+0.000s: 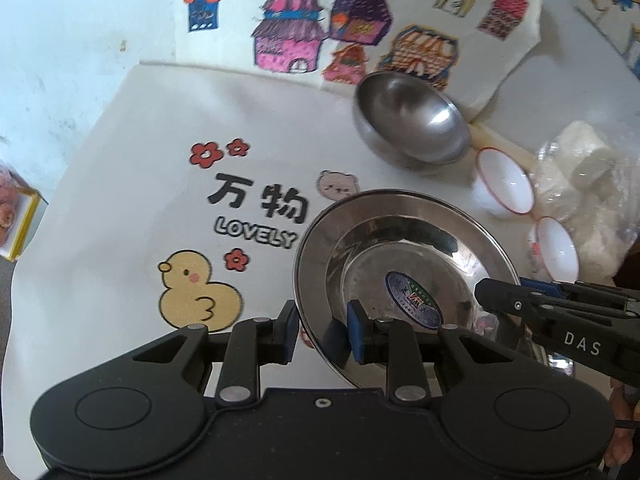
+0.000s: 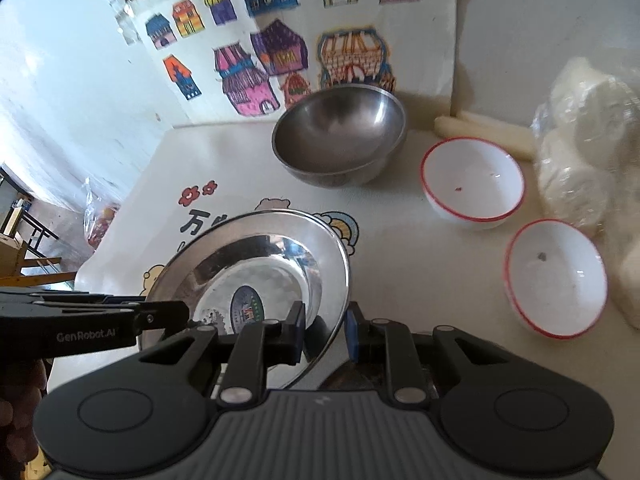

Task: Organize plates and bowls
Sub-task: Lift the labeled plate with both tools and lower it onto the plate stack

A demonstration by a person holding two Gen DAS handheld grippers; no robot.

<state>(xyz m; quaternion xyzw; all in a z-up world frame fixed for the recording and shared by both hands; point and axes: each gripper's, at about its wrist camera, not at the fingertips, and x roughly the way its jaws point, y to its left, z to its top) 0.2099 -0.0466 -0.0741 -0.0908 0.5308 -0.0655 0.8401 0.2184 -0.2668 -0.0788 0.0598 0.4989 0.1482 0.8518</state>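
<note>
Steel plate, rimmed, label sticker inside, otherwise empty: lifted over the tabletop, left claw and right claw each pinched on opposite rim edges; steel bowl and two red-rimmed white bowls stand apart, unstacked, holding only specks; sorting barely begun

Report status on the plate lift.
Left gripper and right gripper both clamp the plate rim. Plate tilted. Steel bowl ahead.
</note>
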